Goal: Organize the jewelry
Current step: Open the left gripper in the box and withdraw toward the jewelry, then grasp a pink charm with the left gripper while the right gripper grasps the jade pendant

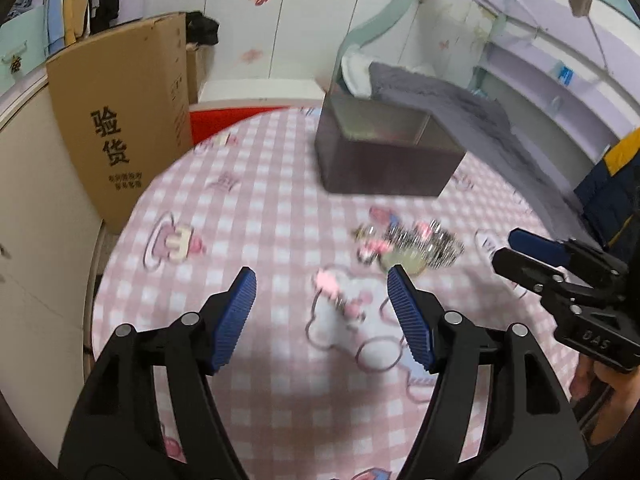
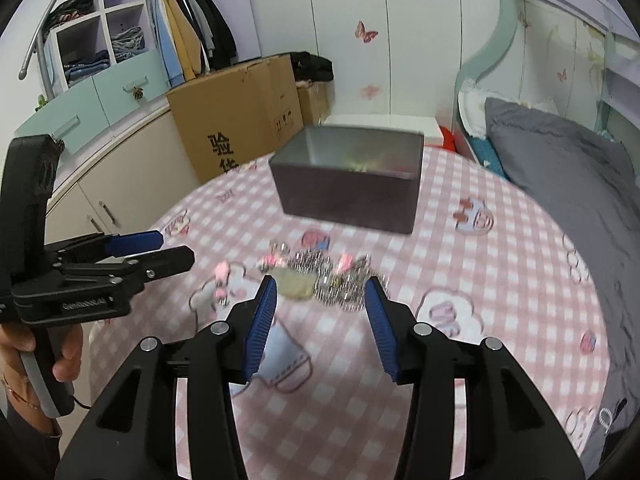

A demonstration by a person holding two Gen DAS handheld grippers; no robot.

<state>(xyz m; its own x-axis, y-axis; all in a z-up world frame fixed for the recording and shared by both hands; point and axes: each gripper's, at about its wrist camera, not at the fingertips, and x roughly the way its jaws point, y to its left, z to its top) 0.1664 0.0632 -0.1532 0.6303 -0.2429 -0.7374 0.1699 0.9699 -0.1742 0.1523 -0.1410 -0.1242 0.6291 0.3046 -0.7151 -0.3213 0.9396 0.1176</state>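
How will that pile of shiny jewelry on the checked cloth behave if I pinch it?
The jewelry pile looks like loose chains and charms, so it will probably hang limp and tangled. Neighbouring pieces may drag along. The soft checked cloth might bunch underneath.

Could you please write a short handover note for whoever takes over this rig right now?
Left gripper: jaws open, nothing between them, over a small pink piece lying apart on the checked cloth.
Right gripper: jaws open, empty, just short of the jewelry pile.
Dark open box: beyond the pile; something glints inside, too blurred to name.
Done: at most a little is boxed.
Left: the pile and the stray pink piece still need to go in.
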